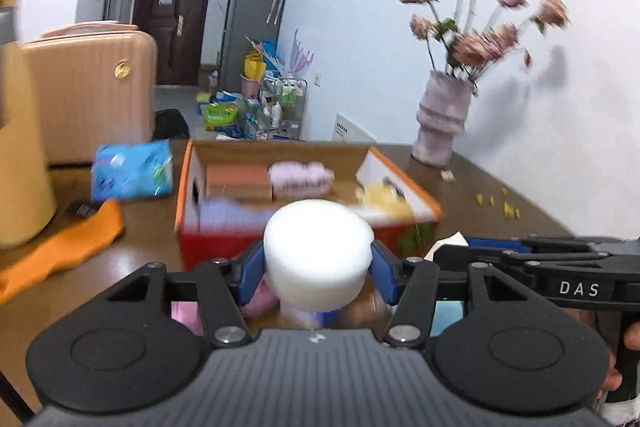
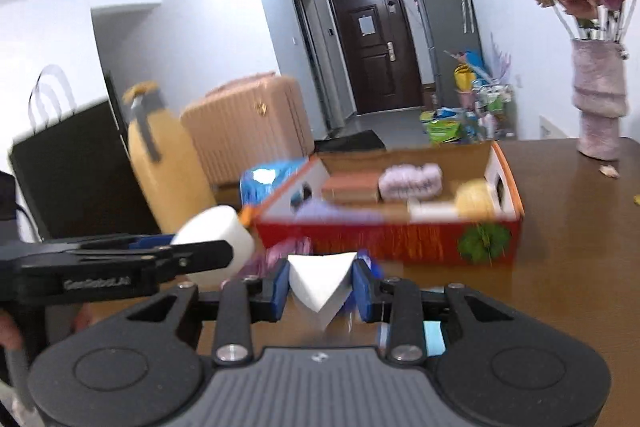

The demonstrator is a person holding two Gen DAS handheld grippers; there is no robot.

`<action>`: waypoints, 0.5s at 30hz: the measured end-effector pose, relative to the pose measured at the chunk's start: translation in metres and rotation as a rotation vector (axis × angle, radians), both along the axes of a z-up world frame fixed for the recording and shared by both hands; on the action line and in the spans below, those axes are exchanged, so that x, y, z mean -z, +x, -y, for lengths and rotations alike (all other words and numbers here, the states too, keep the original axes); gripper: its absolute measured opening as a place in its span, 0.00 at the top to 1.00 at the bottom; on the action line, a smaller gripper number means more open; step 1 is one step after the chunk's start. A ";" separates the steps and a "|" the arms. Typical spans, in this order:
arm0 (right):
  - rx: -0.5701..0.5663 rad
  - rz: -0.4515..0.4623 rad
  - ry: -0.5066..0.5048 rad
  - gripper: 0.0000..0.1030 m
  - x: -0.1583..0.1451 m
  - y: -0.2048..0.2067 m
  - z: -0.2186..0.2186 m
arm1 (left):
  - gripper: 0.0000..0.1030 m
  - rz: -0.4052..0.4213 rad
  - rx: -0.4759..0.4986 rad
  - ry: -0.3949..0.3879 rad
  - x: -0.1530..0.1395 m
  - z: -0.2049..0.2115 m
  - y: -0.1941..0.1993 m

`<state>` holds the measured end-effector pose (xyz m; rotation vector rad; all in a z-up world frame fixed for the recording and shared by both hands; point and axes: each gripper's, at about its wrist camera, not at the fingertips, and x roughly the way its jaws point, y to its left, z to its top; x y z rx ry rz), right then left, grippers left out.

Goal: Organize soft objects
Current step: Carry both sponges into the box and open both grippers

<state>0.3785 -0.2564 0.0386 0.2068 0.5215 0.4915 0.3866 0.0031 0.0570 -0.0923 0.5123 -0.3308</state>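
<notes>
1. Left hand-held gripper [image 1: 318, 267] clamps a white foam cylinder [image 1: 318, 253] at frame centre.
2. Right hand-held gripper [image 2: 320, 285] grips a white foam wedge [image 2: 320, 281].
3. Behind them, an orange box [image 2: 400, 243] sits mid-frame on the brown desk [image 2: 568, 247].
4. A pink suitcase [image 1: 92, 95] stands left.

Left gripper [image 1: 318, 269] has its blue pads squeezed onto a fat white foam cylinder [image 1: 318, 253], held up just in front of the open red-and-orange cardboard box [image 1: 416, 193]. Box already has a brown block [image 1: 239, 180], a fluffy pink thing [image 1: 301, 178] and something yellow [image 1: 382, 199] inside. Blue packet [image 1: 132, 171] sits left of the box, vase of pink flowers [image 1: 442, 117] by the table's far right edge.
</notes>
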 end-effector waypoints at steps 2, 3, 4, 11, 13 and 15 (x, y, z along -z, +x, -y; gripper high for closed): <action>0.022 -0.025 -0.018 0.68 -0.011 0.048 0.000 | 0.45 -0.042 -0.016 0.008 -0.008 0.002 0.049; 0.032 -0.044 -0.034 0.68 -0.014 0.073 -0.001 | 0.45 -0.077 -0.030 0.002 -0.009 0.002 0.074; 0.051 -0.069 -0.056 0.68 -0.015 0.100 -0.002 | 0.45 -0.109 -0.045 0.001 -0.007 0.004 0.097; 0.138 -0.270 -0.045 0.68 0.015 0.229 0.001 | 0.45 -0.219 -0.058 0.063 0.031 0.038 0.184; 0.147 -0.295 -0.059 0.67 0.026 0.248 -0.003 | 0.45 -0.259 -0.038 0.085 0.049 0.050 0.192; 0.134 -0.321 -0.069 0.67 0.038 0.261 -0.011 | 0.44 -0.265 -0.020 0.093 0.059 0.059 0.195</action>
